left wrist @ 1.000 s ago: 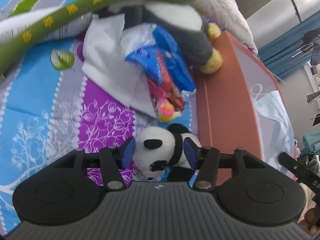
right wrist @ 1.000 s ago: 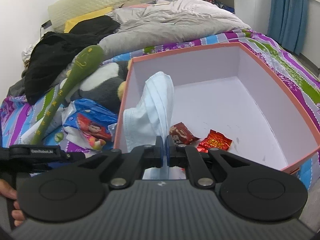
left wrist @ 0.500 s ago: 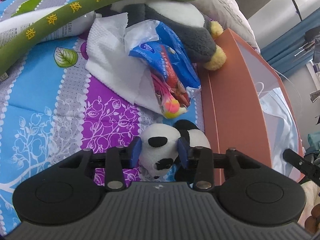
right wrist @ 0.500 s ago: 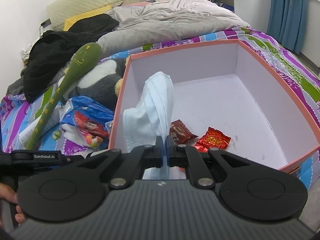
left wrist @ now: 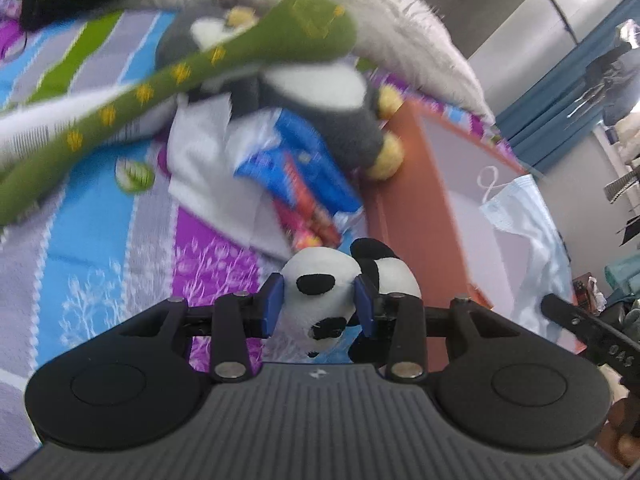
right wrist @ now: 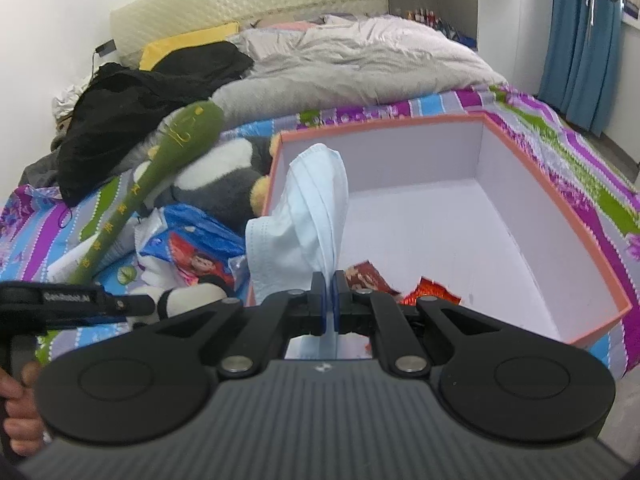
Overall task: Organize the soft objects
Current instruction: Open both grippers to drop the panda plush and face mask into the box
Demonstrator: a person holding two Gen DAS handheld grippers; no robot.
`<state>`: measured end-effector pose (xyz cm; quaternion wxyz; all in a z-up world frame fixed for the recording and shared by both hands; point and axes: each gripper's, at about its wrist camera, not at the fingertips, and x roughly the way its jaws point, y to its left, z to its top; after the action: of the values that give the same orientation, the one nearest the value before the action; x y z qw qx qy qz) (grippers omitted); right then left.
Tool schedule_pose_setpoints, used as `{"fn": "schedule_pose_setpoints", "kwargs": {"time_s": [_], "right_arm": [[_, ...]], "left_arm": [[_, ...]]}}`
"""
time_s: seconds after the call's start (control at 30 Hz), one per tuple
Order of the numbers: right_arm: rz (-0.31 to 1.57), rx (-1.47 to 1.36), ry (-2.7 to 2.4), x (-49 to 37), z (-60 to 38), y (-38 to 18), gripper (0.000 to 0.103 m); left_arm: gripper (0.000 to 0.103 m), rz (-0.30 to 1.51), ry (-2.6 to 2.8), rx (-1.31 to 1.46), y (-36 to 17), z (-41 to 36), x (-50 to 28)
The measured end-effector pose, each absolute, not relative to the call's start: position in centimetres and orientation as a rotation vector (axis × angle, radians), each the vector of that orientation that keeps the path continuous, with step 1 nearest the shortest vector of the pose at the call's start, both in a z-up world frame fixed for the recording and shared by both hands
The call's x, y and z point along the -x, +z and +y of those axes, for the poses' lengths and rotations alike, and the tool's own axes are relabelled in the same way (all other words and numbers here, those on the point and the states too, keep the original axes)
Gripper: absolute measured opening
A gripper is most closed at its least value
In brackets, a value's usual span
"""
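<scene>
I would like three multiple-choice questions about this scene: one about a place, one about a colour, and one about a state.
1. Where do the red packets lie?
A. inside the box
B. on the pillow
C. on the floor

2. What colour is the mask?
A. black
B. light blue
C. yellow

3. What is the left hand-held gripper doing?
A. standing wide open, empty
B. gripping the small panda
C. gripping the green plush

Answers:
1. A, they rest on the box's white floor.
2. B, pale blue pleats hang from the right hand-held gripper.
3. B, both blue pads press the panda's head.
</scene>
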<state>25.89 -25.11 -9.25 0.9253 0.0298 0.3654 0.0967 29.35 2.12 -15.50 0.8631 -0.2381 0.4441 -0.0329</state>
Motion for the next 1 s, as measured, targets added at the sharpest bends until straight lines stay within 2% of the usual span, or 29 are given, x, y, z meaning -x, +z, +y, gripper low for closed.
{"fn": "schedule_pose_setpoints", "kwargs": {"time_s": [0.33, 0.5, 0.73, 1.0], "right_arm": [[0.667, -0.028, 0.206, -26.4, -24.6, -6.0, 0.007], [0.631, -0.007, 0.183, -27.1, -25.6, -4.6, 0.007], [0.684, 0.005, 0.121, -29.2, -29.1, -5.1, 0.007], [0.826, -0.041, 0.049, -30.9, -33.1, -9.2, 0.009]], "left_arm": [[0.044, 0.786, -0.136, 0.439, -7.0, 0.8, -30.4], [0.044, 0.755, -0.181, 0.416, -4.6, -1.6, -31.6], [0.044, 0.829, -0.255, 0.412, -5.2, -6.8, -35.4], [0.045, 0.995, -0.342, 0.37, -9.0, -12.5, -38.6]]}}
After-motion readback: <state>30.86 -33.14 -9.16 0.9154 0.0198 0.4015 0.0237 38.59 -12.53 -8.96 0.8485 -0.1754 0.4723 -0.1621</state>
